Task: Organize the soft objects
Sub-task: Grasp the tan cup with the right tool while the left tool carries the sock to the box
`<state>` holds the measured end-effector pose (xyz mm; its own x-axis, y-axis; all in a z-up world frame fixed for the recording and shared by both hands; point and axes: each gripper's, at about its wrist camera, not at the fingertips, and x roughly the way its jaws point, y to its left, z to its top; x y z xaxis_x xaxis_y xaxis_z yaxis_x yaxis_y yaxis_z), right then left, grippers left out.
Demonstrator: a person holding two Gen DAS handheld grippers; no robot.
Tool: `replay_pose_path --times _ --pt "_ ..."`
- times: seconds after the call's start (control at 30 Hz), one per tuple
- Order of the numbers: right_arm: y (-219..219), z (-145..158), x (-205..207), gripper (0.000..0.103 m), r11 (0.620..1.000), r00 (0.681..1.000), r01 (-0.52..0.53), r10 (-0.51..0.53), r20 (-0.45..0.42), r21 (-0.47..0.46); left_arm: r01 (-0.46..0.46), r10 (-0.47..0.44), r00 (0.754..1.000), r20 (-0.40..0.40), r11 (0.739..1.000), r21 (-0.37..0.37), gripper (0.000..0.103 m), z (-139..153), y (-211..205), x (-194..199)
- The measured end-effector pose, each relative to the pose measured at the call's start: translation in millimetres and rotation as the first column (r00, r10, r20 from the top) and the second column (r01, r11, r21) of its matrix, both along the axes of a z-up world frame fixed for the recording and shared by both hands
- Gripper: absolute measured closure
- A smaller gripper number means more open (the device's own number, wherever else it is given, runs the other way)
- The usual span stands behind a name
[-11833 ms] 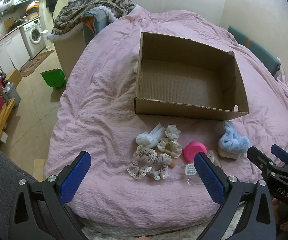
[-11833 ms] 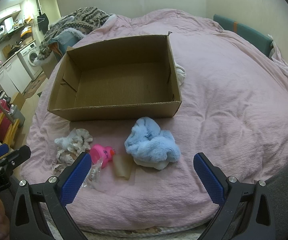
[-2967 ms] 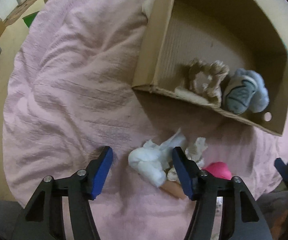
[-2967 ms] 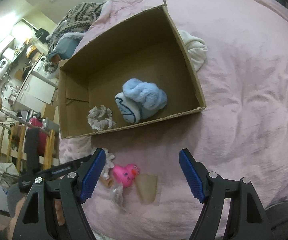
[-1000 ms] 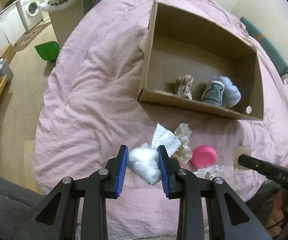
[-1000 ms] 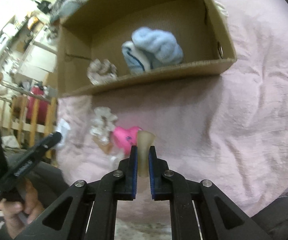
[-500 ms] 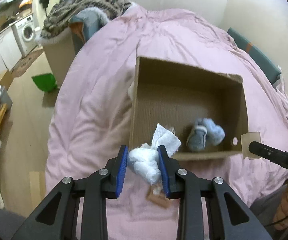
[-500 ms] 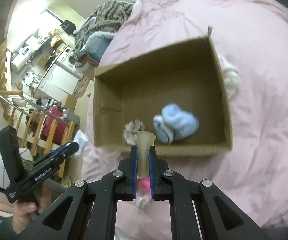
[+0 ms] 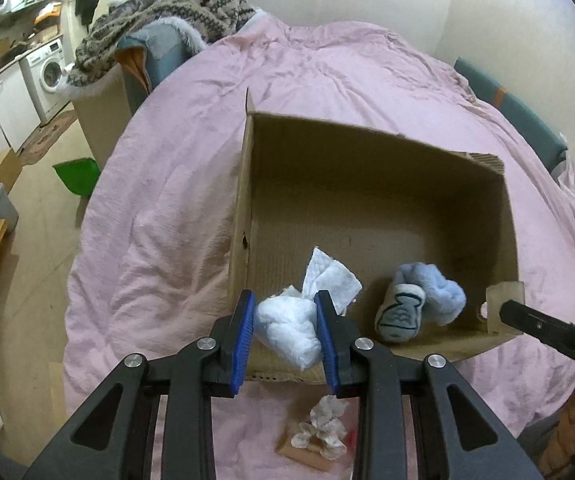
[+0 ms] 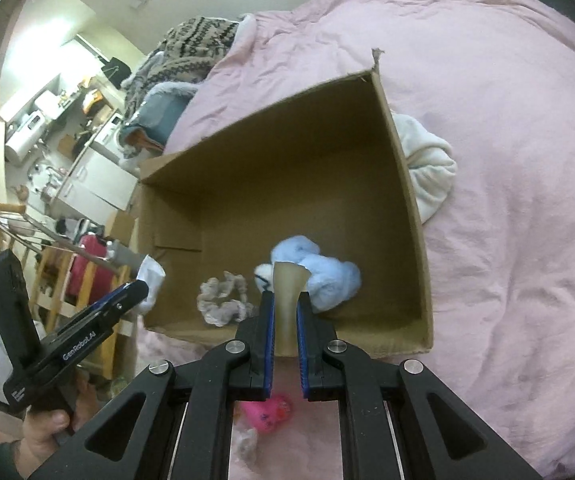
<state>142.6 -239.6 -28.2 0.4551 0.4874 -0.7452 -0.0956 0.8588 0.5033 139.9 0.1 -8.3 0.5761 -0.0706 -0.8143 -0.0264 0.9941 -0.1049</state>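
Note:
A cardboard box (image 9: 371,148) stands open on the pink bed. My left gripper (image 9: 286,320) is shut on a white-blue cloth bundle (image 9: 287,326) and holds it over the box's near left corner. In the box lie a fluffy blue slipper (image 9: 419,306) and a beige lace scrunchie (image 10: 223,300). My right gripper (image 10: 285,312) is shut on a flat beige translucent piece (image 10: 287,296), held above the box's (image 10: 403,184) near wall, with the slipper (image 10: 319,276) beyond it. That piece also shows in the left wrist view (image 9: 501,308).
A cream lace scrunchie (image 9: 325,426) on a brown card lies on the bed before the box. A pink toy (image 10: 267,414) and a clear wrapper (image 10: 247,446) lie below my right gripper. A white cloth (image 10: 427,164) lies by the box's right side. Blankets pile at the bed's far left.
Both grippers have moved forward over the box's near edge with their loads still held. The box looks larger and nearer in both views.

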Motion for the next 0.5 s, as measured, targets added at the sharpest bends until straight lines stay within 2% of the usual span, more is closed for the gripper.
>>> replay_pose_path --times 0.07,0.17,0.3,0.5 --pt "1 -4 0 0.091 1.000 1.000 0.004 -0.004 -0.007 -0.010 0.008 -0.008 1.000 0.012 1.000 -0.017 0.076 -3 1 1" --pt "6 -5 0 0.091 0.999 1.000 -0.009 0.009 -0.008 -0.030 0.001 -0.002 1.000 0.031 1.000 0.024 0.076 -6 1 -1" --pt "12 -8 -2 0.091 0.998 1.000 -0.021 0.021 -0.011 -0.061 -0.008 0.008 1.000 0.023 1.000 -0.004 0.076 -8 5 -2" --pt "13 -19 0 0.091 0.995 0.998 -0.025 0.020 -0.051 -0.092 0.004 -0.004 1.000 0.019 1.000 0.011 0.076 -11 3 -2"
